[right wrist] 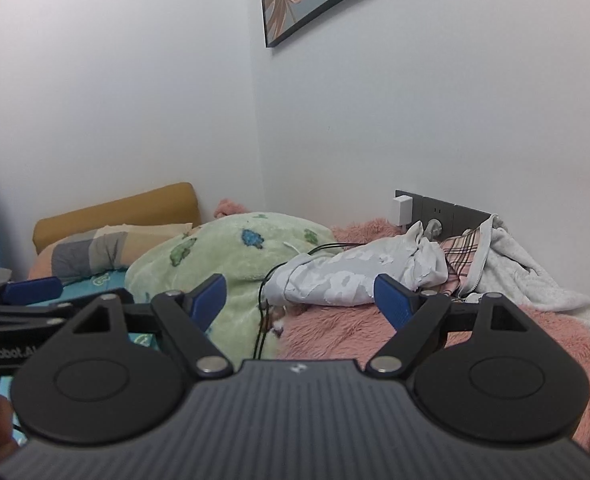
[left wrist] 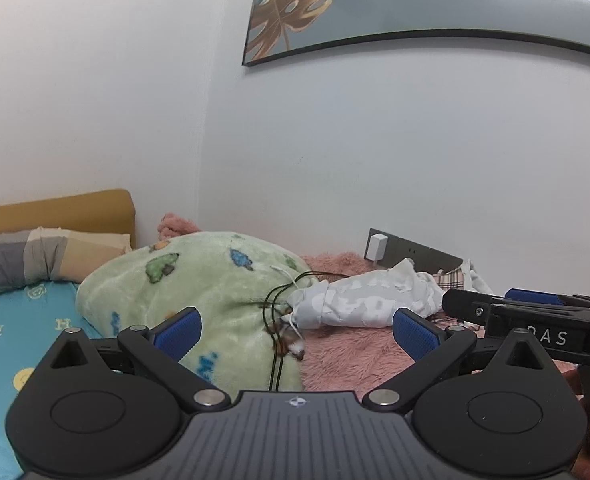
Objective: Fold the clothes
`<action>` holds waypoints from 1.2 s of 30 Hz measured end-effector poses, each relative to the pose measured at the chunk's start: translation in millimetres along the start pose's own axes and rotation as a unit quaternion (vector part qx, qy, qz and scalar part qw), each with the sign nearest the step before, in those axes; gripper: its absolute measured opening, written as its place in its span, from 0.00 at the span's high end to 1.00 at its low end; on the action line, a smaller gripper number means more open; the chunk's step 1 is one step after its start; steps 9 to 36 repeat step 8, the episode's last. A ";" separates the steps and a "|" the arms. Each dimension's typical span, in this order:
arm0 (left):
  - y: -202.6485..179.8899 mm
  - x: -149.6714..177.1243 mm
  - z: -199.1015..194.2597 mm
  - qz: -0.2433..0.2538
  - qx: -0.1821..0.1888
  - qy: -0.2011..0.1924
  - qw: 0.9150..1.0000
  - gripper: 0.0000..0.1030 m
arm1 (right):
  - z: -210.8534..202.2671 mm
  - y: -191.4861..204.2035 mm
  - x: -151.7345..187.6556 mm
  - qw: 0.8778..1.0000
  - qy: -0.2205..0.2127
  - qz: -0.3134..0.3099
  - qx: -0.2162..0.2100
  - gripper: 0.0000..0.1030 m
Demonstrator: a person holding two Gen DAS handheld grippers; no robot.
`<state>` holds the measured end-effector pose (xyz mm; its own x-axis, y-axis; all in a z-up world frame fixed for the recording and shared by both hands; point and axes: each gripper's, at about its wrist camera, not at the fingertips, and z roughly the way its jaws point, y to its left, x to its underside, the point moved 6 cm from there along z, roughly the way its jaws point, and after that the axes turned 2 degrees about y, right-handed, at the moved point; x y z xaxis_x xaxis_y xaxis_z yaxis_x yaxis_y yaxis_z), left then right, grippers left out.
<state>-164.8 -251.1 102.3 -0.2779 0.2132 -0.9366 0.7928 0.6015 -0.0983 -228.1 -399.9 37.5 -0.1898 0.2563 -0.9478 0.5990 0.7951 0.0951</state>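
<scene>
Your garment is the crumpled pale grey-white patterned cloth (right wrist: 351,276), bunched into a loose roll on the shaggy pink blanket (right wrist: 335,332) of the bed, near the wall. It is not folded as it lies. I'd judge it thin, light and limp: it will sag and trail from whatever point you lift, and it shouldn't slip much from the ribbed blue pads. Take it at an edge or corner, not mid-bundle; the open left end or the puckered right end look the likeliest, though no hem or seam can be made out clearly.

Mind the thin dark cables (left wrist: 275,320) running under its left end; a pinch there could drag them along. Just right of the cloth lie a pink plaid fabric piece (right wrist: 461,256) and a light grey fleecy garment (right wrist: 535,276), touching it, so lift cleanly to avoid catching them. On its left bulges a green fleece blanket with cartoon prints (left wrist: 199,280).

Your left gripper (left wrist: 295,332) and right gripper (right wrist: 299,300) both hover short of the cloth, jaws wide apart and holding nothing.
</scene>
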 end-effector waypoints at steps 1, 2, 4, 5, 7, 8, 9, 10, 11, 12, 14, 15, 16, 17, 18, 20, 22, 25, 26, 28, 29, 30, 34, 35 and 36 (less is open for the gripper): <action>1.1 0.6 0.9 -0.001 0.000 0.001 1.000 0.01 | 0.4 0.2 0.2 1.000 0.000 -0.001 0.002 0.19; 1.4 1.2 1.6 -0.002 0.000 0.003 1.000 0.01 | 0.9 0.4 0.4 1.000 0.000 -0.002 0.004 0.19; 1.6 2.5 3.0 -0.002 0.002 0.006 1.000 0.01 | 1.7 0.8 0.8 1.000 0.000 -0.004 0.008 0.19; 1.8 3.2 3.8 -0.003 0.002 0.007 1.000 0.01 | 2.1 1.0 1.0 1.000 -0.001 -0.005 0.010 0.19; 2.1 4.4 5.1 -0.004 0.003 0.011 1.000 0.01 | 2.7 1.5 1.2 1.000 -0.001 -0.007 0.013 0.19; 2.3 4.8 5.5 -0.004 0.004 0.012 1.000 0.01 | 2.4 1.8 1.2 1.000 -0.001 -0.007 0.013 0.19; 2.3 4.8 5.5 -0.004 0.004 0.012 1.000 0.01 | 2.4 1.8 1.2 1.000 -0.001 -0.007 0.013 0.19; 2.3 4.8 5.5 -0.004 0.004 0.012 1.000 0.01 | 2.4 1.8 1.2 1.000 -0.001 -0.007 0.013 0.19; 2.3 4.8 5.5 -0.004 0.004 0.012 1.000 0.01 | 2.4 1.8 1.2 1.000 -0.001 -0.007 0.013 0.19; 2.3 4.8 5.5 -0.004 0.004 0.012 1.000 0.01 | 2.4 1.8 1.2 1.000 -0.001 -0.007 0.013 0.19; 2.3 4.8 5.5 -0.004 0.004 0.012 1.000 0.01 | 2.4 1.8 1.2 1.000 -0.001 -0.007 0.013 0.19; 2.3 4.8 5.5 -0.004 0.004 0.012 1.000 0.01 | 2.4 1.8 1.2 1.000 -0.001 -0.007 0.013 0.19; 2.3 4.8 5.5 -0.004 0.004 0.012 1.000 0.01 | 2.4 1.8 1.2 1.000 -0.001 -0.007 0.013 0.19; 2.3 4.8 5.5 -0.004 0.004 0.012 1.000 0.01 | 2.4 1.8 1.2 1.000 -0.001 -0.007 0.013 0.19; 2.3 4.8 5.5 -0.004 0.004 0.012 1.000 0.01 | 2.4 1.8 1.2 1.000 -0.001 -0.007 0.013 0.19; 2.3 4.8 5.5 -0.004 0.004 0.012 1.000 0.01 | 2.4 1.8 1.2 1.000 -0.001 -0.007 0.013 0.19; 2.3 4.8 5.5 -0.004 0.004 0.012 1.000 0.01 | 2.4 1.8 1.2 1.000 -0.001 -0.007 0.013 0.19; 2.3 4.8 5.5 -0.004 0.004 0.012 1.000 0.01 | 2.4 1.8 1.2 1.000 -0.001 -0.007 0.013 0.19; 2.3 4.8 5.5 -0.004 0.004 0.012 1.000 0.01 | 2.4 1.8 1.2 1.000 -0.001 -0.007 0.013 0.19; 2.3 4.8 5.5 -0.004 0.004 0.012 1.000 0.01 | 2.4 1.8 1.2 1.000 -0.001 -0.007 0.013 0.19; 2.3 4.8 5.5 -0.004 0.004 0.012 1.000 0.01 | 2.4 1.8 1.2 1.000 -0.001 -0.007 0.013 0.19; 2.3 4.8 5.5 -0.004 0.004 0.012 1.000 0.01 | 2.4 1.8 1.2 1.000 -0.001 -0.007 0.013 0.19; 2.3 4.8 5.5 -0.004 0.004 0.012 1.000 0.01 | 2.4 1.8 1.2 1.000 -0.001 -0.007 0.013 0.19; 2.3 4.8 5.5 -0.004 0.004 0.012 1.000 0.01 | 2.4 1.8 1.2 1.000 -0.001 -0.007 0.013 0.19; 2.3 4.8 5.5 -0.004 0.004 0.012 1.000 0.01 | 2.4 1.8 1.2 1.000 -0.001 -0.007 0.013 0.19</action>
